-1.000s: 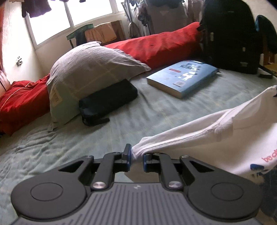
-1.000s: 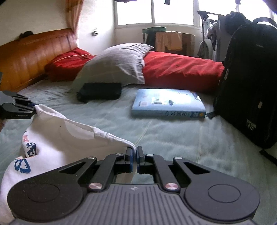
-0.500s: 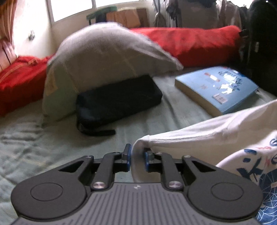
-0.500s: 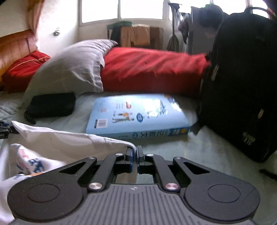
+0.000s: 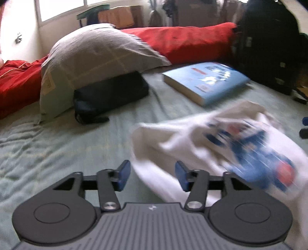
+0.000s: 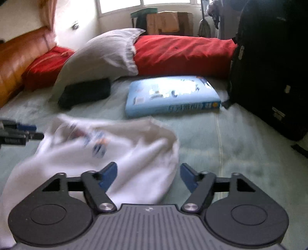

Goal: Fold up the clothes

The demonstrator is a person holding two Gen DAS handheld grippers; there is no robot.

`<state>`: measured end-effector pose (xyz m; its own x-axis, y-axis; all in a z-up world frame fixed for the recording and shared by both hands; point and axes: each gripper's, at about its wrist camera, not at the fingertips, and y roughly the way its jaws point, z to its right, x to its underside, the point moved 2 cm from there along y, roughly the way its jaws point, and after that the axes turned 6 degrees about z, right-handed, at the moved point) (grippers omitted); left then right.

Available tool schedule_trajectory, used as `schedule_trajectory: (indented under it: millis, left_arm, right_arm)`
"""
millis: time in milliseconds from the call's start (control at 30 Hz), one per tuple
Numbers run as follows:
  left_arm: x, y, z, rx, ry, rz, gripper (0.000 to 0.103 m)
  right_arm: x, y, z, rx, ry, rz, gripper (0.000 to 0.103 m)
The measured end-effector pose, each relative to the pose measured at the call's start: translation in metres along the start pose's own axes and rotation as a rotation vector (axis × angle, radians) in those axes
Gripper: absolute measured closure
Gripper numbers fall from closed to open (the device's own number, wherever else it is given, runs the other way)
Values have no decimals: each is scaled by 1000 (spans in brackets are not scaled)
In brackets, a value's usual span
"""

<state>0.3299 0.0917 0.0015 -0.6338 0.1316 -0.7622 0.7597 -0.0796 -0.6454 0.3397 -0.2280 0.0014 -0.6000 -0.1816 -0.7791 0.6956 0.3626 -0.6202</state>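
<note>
White shirt (image 5: 221,146) let go on the bed (image 5: 57,146).
Both grippers, left (image 5: 152,176) and right (image 6: 148,176), have just been opened; the shirt is seen between them, its length crosswise.

Window (image 5: 63,9) daylight, fisheye bend (cloth perhaps motion-blurred)

No lettering can be read. The blue book (image 6: 171,94) carries print on its cover and spine, too blurred to make out. The white shirt (image 5: 240,146) bears a blue and red graphic, smeared by motion blur and illegible.
</note>
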Motion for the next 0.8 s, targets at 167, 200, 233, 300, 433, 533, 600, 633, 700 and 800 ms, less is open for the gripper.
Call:
schedule_trajectory:
  millis: [167,200,233,300,433,533,600,633,700,800]
  left_arm:
    - [41,-56,27,70,-7,-28,28]
    - [50,-66,32,82,-14,-31,27]
    - [58,-74,37,95,-24,-36,26]
    - [78,-88,47,118,-37,-56,24]
    - [113,-112,66,131,-29,-81,24]
    - [132,-131,77,113,-16,-64,24]
    - [141,-141,79,101,-24,-47,24]
    - [145,-146,79,97,-29,-42,24]
    - [152,-153,77,82,-32,-37,23]
    - [159,-158,76,49,-25,-29,21]
  right_arm:
    - [45,-60,-27,-28,-22,-12,1]
    - [56,-69,-32,-30,-23,-18,0]
    - [67,-74,-38,-23,-28,-32,0]
    - [89,-85,-49,-7,-38,-59,0]
    - [128,-98,-71,32,-58,-120,0]
    - [148,-105,-86,30,-63,-167,0]
    - [158,-112,-95,2,-60,-180,0]
    - [159,-116,-97,-10,-50,-166,0]
    - [158,-123,-103,8,-34,-152,0]
    - [150,-133,-113,13,-15,-120,0]
